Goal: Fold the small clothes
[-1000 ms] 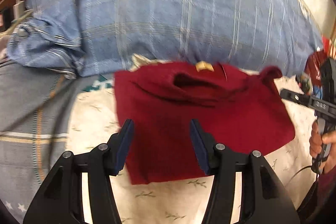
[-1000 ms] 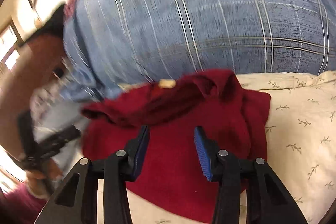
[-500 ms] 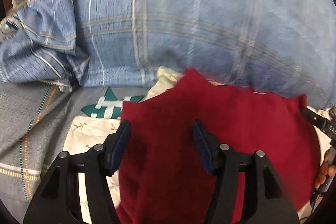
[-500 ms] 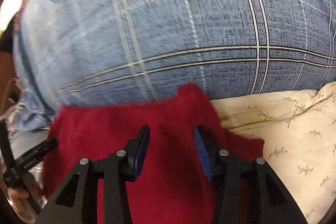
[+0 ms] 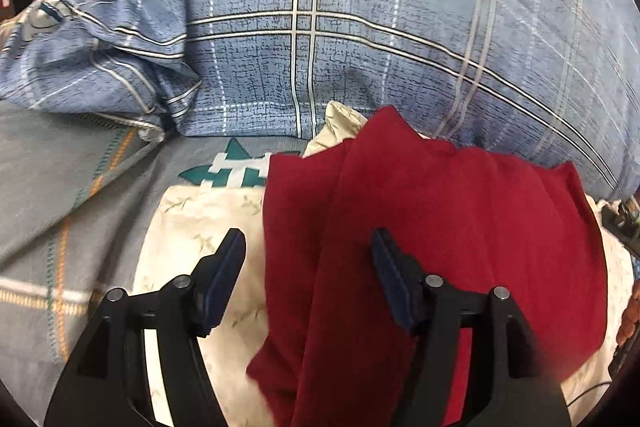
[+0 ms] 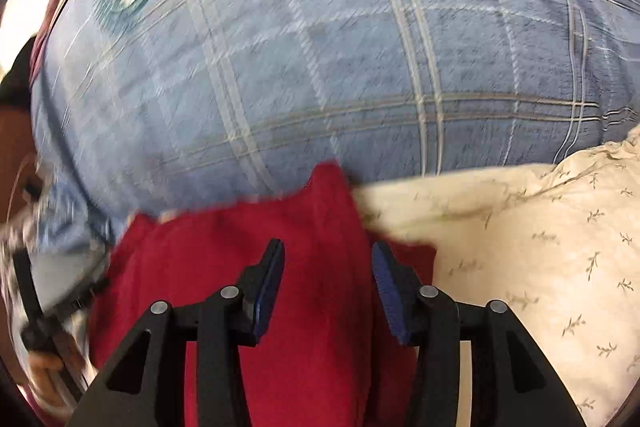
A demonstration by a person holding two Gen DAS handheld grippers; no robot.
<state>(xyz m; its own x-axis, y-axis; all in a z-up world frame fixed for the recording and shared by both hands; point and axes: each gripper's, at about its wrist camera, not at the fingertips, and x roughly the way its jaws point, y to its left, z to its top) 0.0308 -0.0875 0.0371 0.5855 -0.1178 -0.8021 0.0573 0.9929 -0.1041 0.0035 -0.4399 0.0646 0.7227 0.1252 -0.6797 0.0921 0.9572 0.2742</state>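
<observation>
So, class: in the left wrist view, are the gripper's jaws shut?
No, the left gripper stands open, with red cloth showing between its fingers.

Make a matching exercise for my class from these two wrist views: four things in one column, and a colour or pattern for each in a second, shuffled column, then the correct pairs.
Things:
1. garment
2. big pillow
3. sheet
4. gripper pads

Descriptions:
A. cream with small leaf sprigs
B. dark red
C. blue plaid with pale lines
D. blue, on black fingers

Pairs: 1-B, 2-C, 3-A, 4-D
</observation>
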